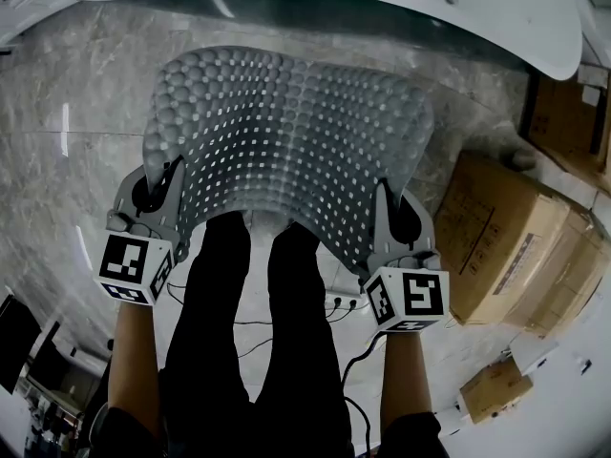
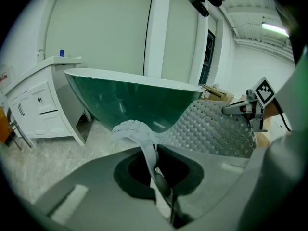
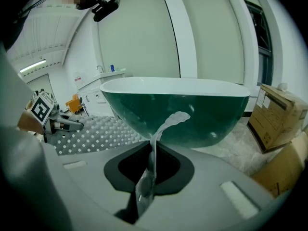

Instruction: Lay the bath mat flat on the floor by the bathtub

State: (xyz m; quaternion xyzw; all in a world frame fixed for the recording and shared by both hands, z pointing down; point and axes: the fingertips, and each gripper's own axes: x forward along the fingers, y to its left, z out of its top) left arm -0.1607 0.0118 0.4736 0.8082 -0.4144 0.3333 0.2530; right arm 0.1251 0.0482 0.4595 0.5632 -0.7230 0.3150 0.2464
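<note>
I hold the bath mat [image 1: 286, 151] above the floor [image 1: 67, 198], left gripper [image 1: 164, 198] and right gripper [image 1: 389, 219] each clamped on a near corner.

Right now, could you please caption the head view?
The left gripper and right gripper clamp the bath mat above the floor by the bathtub.

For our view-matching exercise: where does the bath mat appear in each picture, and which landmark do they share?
Head view: bath mat, centre, below the tub rim.
Left gripper view: centre to right.
Right gripper view: centre to lower left.
Shared landmark: bathtub.
</note>
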